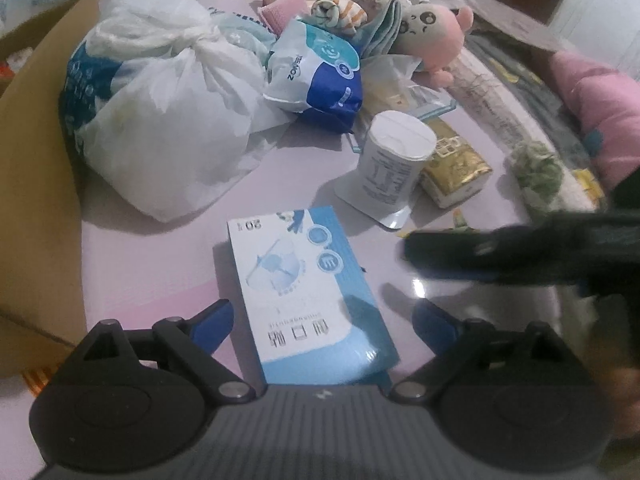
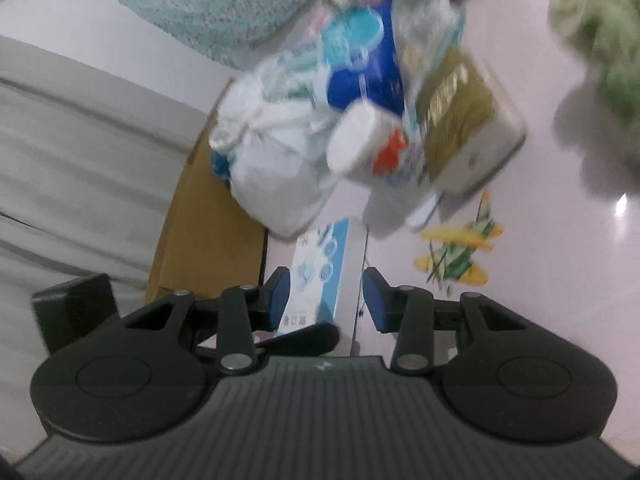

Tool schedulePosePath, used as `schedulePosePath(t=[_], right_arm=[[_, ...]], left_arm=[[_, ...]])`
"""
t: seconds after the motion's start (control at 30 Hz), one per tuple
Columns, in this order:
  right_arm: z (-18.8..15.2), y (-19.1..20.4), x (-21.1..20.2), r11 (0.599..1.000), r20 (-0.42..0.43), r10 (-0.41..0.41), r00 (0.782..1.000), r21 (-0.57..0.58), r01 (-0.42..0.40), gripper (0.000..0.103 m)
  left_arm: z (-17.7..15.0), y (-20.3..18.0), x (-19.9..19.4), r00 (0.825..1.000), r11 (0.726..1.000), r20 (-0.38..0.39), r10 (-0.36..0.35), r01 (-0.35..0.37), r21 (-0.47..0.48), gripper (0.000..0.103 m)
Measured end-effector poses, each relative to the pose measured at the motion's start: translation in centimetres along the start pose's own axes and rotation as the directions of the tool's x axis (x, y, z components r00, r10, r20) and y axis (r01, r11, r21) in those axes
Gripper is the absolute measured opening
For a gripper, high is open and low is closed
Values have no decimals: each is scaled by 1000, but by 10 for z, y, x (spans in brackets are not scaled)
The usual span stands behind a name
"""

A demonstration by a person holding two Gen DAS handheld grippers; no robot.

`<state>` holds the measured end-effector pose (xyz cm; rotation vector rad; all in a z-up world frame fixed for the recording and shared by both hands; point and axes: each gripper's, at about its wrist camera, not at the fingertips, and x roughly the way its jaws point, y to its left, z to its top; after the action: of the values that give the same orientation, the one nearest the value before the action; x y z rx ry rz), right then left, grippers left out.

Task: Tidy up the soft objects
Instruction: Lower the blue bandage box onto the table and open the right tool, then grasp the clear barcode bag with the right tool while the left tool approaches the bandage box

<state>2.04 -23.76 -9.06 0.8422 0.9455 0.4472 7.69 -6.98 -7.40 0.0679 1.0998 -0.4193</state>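
Note:
A blue and white mask box [image 1: 308,292] lies flat on the pink table [image 1: 160,272] between the wide-open jaws of my left gripper [image 1: 322,326]. My right gripper [image 2: 325,300] is open and empty, rolled sideways, with the same box [image 2: 320,276] just beyond its fingertips. It shows as a dark blurred shape [image 1: 500,256] in the left wrist view, to the right of the box. A pink plush toy [image 1: 436,36] lies at the far side. A tied white plastic bag [image 1: 168,120], a blue tissue pack [image 1: 320,72] and a green fluffy item [image 1: 538,170] lie around.
A white cylindrical pack [image 1: 394,160] stands past the box, beside a gold tissue pack [image 1: 454,164]. A cardboard flap [image 1: 36,184] borders the table at left. Rolled cloths [image 1: 340,14] and a pink blanket [image 1: 600,96] lie at the back and right.

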Motion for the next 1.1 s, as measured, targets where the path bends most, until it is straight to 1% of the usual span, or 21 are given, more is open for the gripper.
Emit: schedulePosePath(t=[0.07, 0.17, 0.27, 0.3, 0.33, 0.37, 0.4, 0.47, 0.53, 0.57, 0.67, 0.77, 0.8, 0.83, 0.87, 0.9, 0.93, 0.97, 1.0, 1.1], right_arm=[[5, 10, -14, 998, 47, -25, 999, -51, 27, 44], [16, 27, -32, 985, 117, -84, 990, -142, 101, 51], [35, 44, -44, 952, 194, -163, 967, -227, 206, 59], [43, 49, -45, 938, 216, -189, 958, -250, 241, 64], [52, 55, -44, 917, 236, -220, 947, -281, 283, 73], [59, 56, -48, 900, 249, -247, 937, -300, 317, 77], [68, 58, -48, 878, 260, -276, 925, -324, 353, 80], [85, 61, -39, 834, 269, -321, 908, -375, 405, 82], [101, 60, -23, 803, 256, -359, 898, -405, 437, 87], [109, 57, -15, 795, 241, -373, 896, -415, 442, 87], [131, 44, 15, 780, 188, -436, 880, -410, 474, 87], [150, 26, 40, 800, 128, -456, 881, -375, 469, 85], [155, 20, 45, 811, 110, -453, 885, -361, 460, 81], [156, 15, 48, 821, 100, -449, 888, -348, 454, 72], [158, 10, 53, 832, 84, -446, 891, -328, 447, 66], [159, 5, 53, 844, 70, -439, 896, -309, 438, 52], [159, 1, 54, 855, 62, -430, 901, -290, 429, 47], [159, 0, 54, 857, 69, -428, 901, -284, 430, 45], [157, 0, 52, 857, 78, -425, 902, -284, 429, 40], [152, 2, 43, 855, 110, -423, 900, -279, 436, 37]], left_arm=[[2, -6, 4, 999, 999, 8, 34, -34, 36, 97], [5, -16, 12, 997, 993, 17, 78, -79, 90, 97], [4, -20, 19, 993, 986, 16, 114, -115, 122, 96], [4, -19, 21, 992, 984, 14, 124, -124, 128, 95], [3, -19, 21, 991, 983, 12, 130, -131, 129, 92], [3, -17, 22, 991, 983, 8, 133, -133, 126, 92], [3, -13, 22, 993, 986, 6, 121, -121, 114, 92], [3, -8, 22, 994, 991, 2, 106, -106, 88, 91], [3, -3, 20, 995, 992, 11, 104, -104, 73, 87], [2, -2, 19, 995, 992, 13, 102, -103, 69, 86], [3, 2, 18, 995, 994, 17, 94, -95, 54, 84], [2, 4, 16, 996, 995, 26, 86, -87, 48, 83], [1, 5, 15, 996, 996, 29, 81, -83, 46, 83], [0, 6, 14, 996, 996, 32, 77, -79, 43, 82], [-1, 7, 12, 997, 996, 34, 74, -75, 39, 82], [-1, 8, 11, 997, 997, 37, 71, -72, 37, 81], [-1, 9, 11, 997, 997, 40, 67, -69, 34, 80], [-2, 10, 9, 997, 997, 43, 64, -65, 30, 80], [-2, 12, 8, 997, 998, 48, 60, -62, 26, 80], [-2, 15, 3, 997, 998, 62, 52, -53, 16, 79]])
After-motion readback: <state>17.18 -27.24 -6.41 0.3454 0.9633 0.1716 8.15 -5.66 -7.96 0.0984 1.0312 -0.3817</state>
